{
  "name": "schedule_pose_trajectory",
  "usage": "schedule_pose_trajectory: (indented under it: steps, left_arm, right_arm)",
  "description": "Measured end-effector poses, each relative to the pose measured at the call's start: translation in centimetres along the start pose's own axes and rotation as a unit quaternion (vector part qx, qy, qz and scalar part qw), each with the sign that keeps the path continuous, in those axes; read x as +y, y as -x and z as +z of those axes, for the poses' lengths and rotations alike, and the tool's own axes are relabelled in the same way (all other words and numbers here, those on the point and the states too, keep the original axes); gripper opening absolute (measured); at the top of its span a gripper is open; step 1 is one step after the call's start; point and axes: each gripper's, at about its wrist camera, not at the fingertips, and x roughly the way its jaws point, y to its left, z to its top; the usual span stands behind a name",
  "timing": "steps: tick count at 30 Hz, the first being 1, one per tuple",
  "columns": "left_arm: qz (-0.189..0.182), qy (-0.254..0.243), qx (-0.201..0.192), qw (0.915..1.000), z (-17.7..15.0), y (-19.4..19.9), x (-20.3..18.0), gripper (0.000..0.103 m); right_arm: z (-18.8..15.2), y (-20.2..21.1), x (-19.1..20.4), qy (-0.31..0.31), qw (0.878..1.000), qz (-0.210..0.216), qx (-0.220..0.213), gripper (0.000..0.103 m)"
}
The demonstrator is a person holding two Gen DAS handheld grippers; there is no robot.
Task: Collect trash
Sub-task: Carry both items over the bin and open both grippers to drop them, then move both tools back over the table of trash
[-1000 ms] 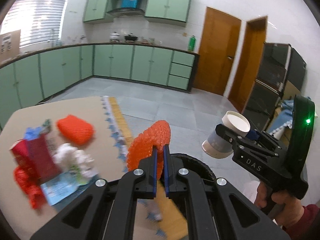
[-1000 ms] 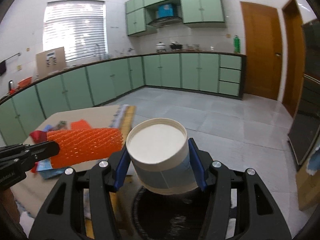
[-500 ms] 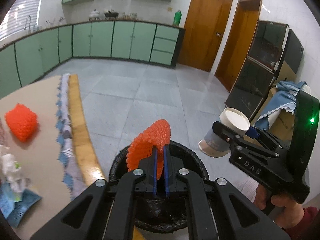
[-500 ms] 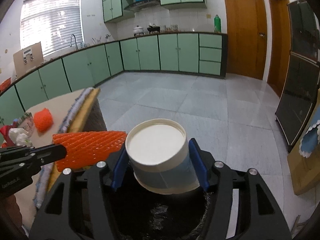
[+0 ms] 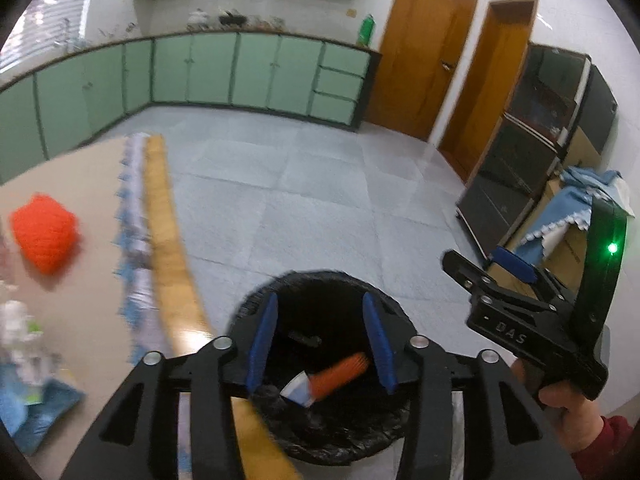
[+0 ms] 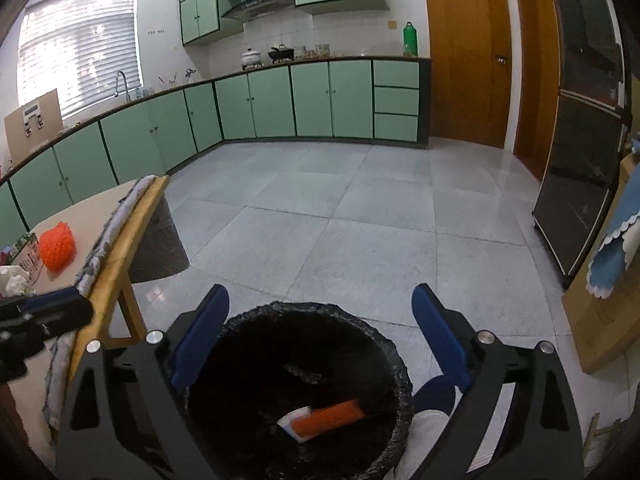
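Both my left claw [image 5: 318,338] and right claw [image 6: 320,334] gape wide over the black-lined bin [image 6: 240,360], where the orange foam net [image 6: 330,420] and paper cup [image 6: 294,424] lie.

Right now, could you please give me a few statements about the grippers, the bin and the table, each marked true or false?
1. Both grippers are open and hold nothing. True: the left gripper and the right gripper have their jaws spread wide over the bin.
2. The orange foam net lies inside the bin. True.
3. The paper cup sits upright on the table. False: it lies in the bin beside the net.
4. No orange net is left on the table. False: an orange net ball rests there.
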Motion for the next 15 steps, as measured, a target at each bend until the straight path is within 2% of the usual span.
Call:
schedule_pose_trajectory:
  steps: [5, 8, 12, 15]
  left_arm:
    - [0.065, 0.013, -0.062, 0.9959, -0.1, 5.3, 2.9, 0.052]
    - [0.112, 0.021, -0.096, 0.9888, -0.4, 8.7, 4.9, 0.053]
    - [0.174, 0.041, -0.128, 0.9755, -1.4, 12.5, 7.7, 0.054]
    - [0.222, 0.053, -0.146, 0.9626, -2.3, 15.2, 9.7, 0.054]
  right_arm:
    - [0.9, 1.6, 2.5, 0.005, 0.999, 0.025, -0.020, 0.095]
    - [1.8, 2.8, 4.5, 0.013, 0.998, 0.049, -0.033, 0.095]
    - [2.6, 4.2, 8.3, 0.025, 0.994, 0.090, -0.049, 0.095]
    - [2.9, 4.8, 11.4, 0.032, 0.990, 0.126, -0.055, 0.095]
